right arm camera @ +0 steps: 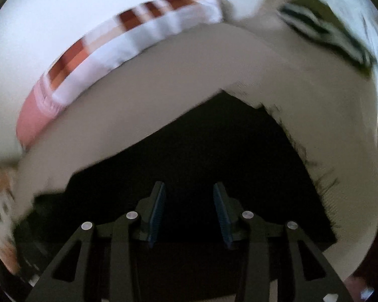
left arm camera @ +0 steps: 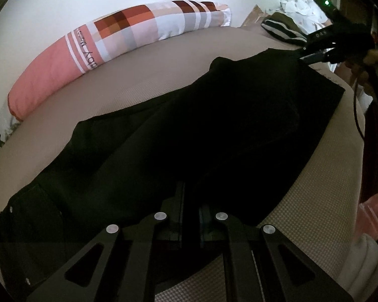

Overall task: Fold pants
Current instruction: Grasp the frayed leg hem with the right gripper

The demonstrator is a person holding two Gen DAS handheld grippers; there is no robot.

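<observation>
Pants (left arm camera: 201, 130) lie on the bed (left arm camera: 138, 85). Left gripper (left arm camera: 190, 216) fingers pinch their near edge; right gripper (right arm camera: 189, 211) fingers spread, empty. Advise matching hems before lifting.

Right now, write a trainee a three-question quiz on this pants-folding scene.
1. True or false: the black pants lie on the beige bed.
2. Which gripper is shut on the pants? A) left gripper B) right gripper
3. Fill in: along the wall behind the pants lies a long pink and checked ____.

Key: 1 true. 2 A; the right one's jaws stand apart, nothing pinched. 3 pillow.
</observation>
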